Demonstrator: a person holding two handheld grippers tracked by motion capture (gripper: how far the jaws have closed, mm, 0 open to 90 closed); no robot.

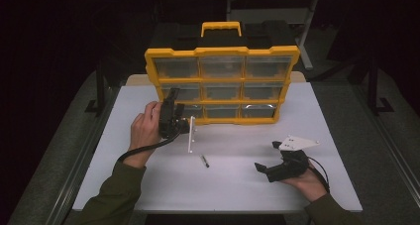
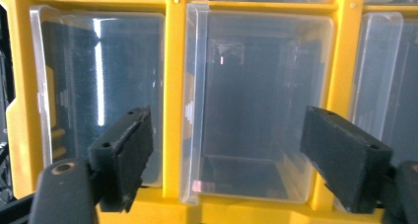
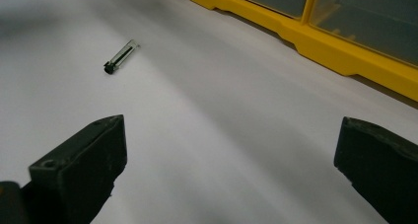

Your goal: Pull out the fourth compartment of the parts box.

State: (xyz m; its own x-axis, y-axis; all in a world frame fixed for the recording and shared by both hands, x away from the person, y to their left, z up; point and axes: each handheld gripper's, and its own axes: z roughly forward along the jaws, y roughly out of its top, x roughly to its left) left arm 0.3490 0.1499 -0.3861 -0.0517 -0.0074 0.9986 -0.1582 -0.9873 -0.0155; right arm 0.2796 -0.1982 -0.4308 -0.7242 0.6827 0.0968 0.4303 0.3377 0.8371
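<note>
Yellow plastic frames the organiser cabinet (image 1: 221,84) that we see standing upright at the far middle of the white table (image 1: 237,185), its three rows of clear plastic drawers facing us and a yellow carrying handle (image 1: 221,28) on top; our left gripper (image 1: 172,111), black and held in the left hand (image 1: 145,128), is raised against the cabinet's lower left corner, with its white plate (image 1: 191,134) hanging just below; in the left gripper view its two black jaws stand apart on either side of a clear drawer (image 2: 256,105), one in front of the yellow divider post (image 2: 174,95) and the other in front of the next post, and no pad presses on anything, so we read the fingers as spread with the drawer front between them; that drawer looks bare inside, and we cannot tell which row it belongs to; our right gripper (image 1: 270,160), held in the right hand (image 1: 307,180) near the table's front right, lies low over the table top with its jaws wide apart and nothing between them; a small black-tipped pin with a clear shaft (image 1: 204,160) lies loose on the white surface between the two grippers, touching neither, and in the right gripper view it rests well beyond the jaws, near the cabinet's yellow base (image 3: 345,51).
</note>
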